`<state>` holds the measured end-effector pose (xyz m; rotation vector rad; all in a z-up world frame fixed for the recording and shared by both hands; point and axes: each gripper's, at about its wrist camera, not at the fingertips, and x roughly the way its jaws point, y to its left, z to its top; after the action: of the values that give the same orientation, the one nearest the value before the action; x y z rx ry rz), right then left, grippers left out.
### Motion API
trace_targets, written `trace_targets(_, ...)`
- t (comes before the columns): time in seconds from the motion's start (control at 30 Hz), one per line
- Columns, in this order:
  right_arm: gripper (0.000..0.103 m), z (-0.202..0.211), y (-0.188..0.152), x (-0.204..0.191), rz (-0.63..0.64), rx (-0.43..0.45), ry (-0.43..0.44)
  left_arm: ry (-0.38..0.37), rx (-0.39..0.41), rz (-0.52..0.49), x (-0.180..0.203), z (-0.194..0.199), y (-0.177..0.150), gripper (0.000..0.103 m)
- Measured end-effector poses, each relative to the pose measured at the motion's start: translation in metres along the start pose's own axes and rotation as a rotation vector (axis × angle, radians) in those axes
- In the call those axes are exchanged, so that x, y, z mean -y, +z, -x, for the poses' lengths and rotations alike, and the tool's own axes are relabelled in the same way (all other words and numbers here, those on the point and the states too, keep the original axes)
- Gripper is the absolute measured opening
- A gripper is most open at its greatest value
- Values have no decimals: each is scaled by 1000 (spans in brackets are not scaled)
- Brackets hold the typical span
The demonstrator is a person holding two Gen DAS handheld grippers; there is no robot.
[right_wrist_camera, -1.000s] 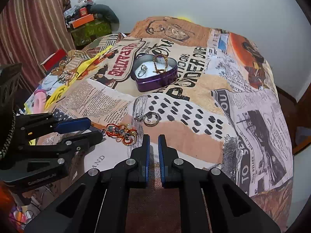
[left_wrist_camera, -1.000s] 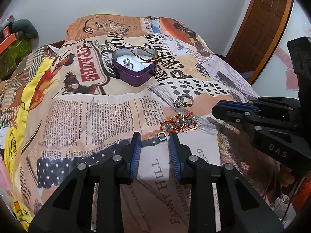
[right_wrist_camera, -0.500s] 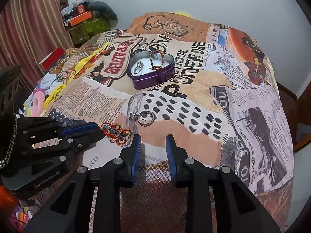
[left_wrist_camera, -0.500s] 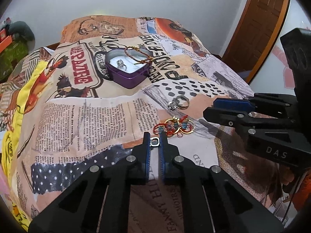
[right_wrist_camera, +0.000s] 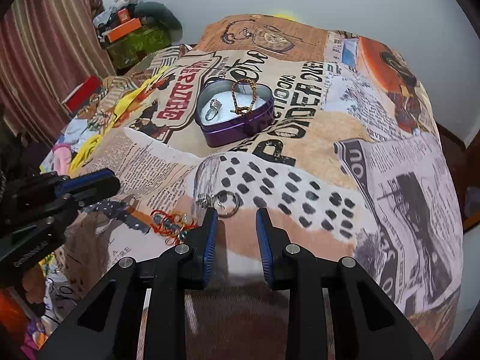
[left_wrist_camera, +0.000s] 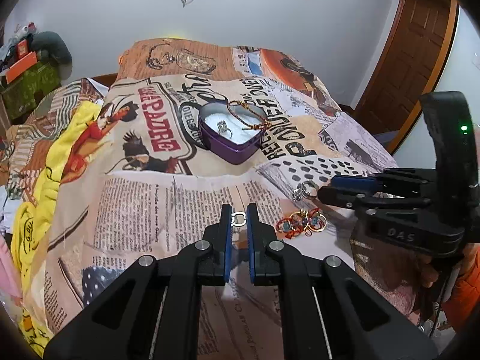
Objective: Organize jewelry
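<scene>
One silver clasp between left fingers, contact unclear

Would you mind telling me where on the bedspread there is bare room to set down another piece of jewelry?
Free: the newsprint stretch between the purple heart tin and the left gripper, and the dotted patch right of the silver ring. Crowded: the strip holding that ring and the red-and-gold earrings, with the right gripper over it.
</scene>
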<state>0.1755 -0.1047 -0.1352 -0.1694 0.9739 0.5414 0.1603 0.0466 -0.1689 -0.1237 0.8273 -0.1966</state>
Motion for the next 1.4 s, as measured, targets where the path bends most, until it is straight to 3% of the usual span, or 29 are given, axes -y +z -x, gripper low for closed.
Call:
trace_targets(0.4,24,-15,5,-14,95,-36,-10,-4,-1,-7,4,-8,2,8)
trace_targets(0.5,19,-15,5,-13,89,-29,6,-3,2,-7,4,-8,3,8)
trace_targets(0.8,19,0,7,-10,55,21,4,13,34,-12,6,4,11,8)
trace_targets(1.4,19,49,42,1,-12,198,5,27,152,-26,13,28,46,8)
